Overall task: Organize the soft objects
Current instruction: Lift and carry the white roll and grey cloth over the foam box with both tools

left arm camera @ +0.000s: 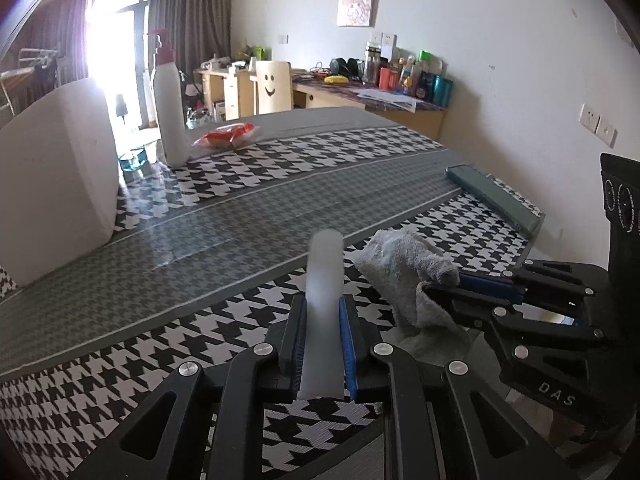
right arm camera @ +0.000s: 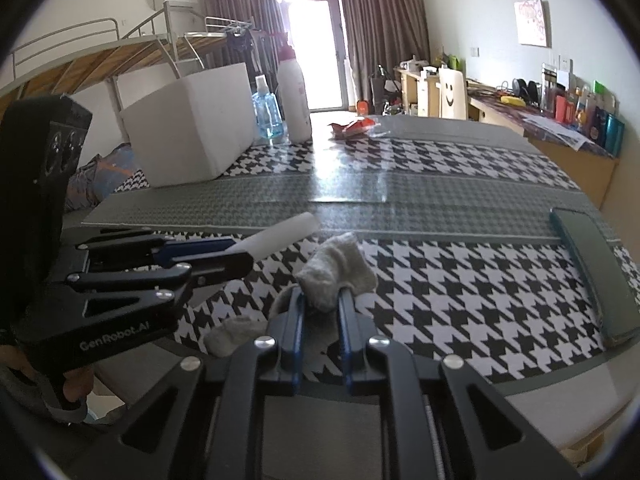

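Item: grey cloth (right arm camera: 336, 276), crumpled and fuzzy, lifted over the houndstooth table (right arm camera: 460, 280) at its near edge. We clamp it in our right gripper (right arm camera: 323, 312), angled down. Our left gripper (left arm camera: 323, 332), beside it, pinches a white tube (left arm camera: 325, 280) pointing forward.

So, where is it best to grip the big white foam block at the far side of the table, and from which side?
Probably at an upper corner or along the top edge of the white foam block, coming from above. It looks broad, likely too wide for jaws to span. The blue bottle and white pump bottle stand close on one side, so the bare front corner seems safer.
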Tool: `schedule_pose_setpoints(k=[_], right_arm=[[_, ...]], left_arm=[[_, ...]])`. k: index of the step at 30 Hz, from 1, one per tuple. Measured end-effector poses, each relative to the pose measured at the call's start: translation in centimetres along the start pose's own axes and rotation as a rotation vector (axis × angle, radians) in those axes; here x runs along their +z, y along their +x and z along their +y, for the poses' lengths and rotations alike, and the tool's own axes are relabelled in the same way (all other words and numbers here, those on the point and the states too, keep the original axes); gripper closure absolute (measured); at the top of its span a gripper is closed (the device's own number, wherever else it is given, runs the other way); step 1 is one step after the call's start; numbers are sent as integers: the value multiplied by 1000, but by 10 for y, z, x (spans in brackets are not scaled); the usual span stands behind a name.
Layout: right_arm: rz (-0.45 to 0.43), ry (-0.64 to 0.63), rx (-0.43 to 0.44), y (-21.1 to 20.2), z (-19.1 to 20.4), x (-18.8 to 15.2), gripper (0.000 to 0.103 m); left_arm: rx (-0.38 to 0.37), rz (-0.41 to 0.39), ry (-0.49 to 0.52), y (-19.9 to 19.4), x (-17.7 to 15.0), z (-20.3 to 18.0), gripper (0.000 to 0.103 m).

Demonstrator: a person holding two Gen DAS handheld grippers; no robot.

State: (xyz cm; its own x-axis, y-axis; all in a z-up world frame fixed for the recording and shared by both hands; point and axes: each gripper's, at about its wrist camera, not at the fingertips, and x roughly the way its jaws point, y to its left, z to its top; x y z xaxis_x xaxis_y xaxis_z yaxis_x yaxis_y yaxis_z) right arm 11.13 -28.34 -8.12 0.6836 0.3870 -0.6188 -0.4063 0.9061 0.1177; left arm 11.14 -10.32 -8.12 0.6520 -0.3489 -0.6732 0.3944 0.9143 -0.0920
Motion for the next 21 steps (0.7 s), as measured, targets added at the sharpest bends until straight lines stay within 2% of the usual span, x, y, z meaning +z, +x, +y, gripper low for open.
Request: schedule_pose_setpoints(k=[21], right_arm=[[-102,-22,-16,-20,9,32,86]], left_arm=[[40,-92,-28,-37,9,23,85]])
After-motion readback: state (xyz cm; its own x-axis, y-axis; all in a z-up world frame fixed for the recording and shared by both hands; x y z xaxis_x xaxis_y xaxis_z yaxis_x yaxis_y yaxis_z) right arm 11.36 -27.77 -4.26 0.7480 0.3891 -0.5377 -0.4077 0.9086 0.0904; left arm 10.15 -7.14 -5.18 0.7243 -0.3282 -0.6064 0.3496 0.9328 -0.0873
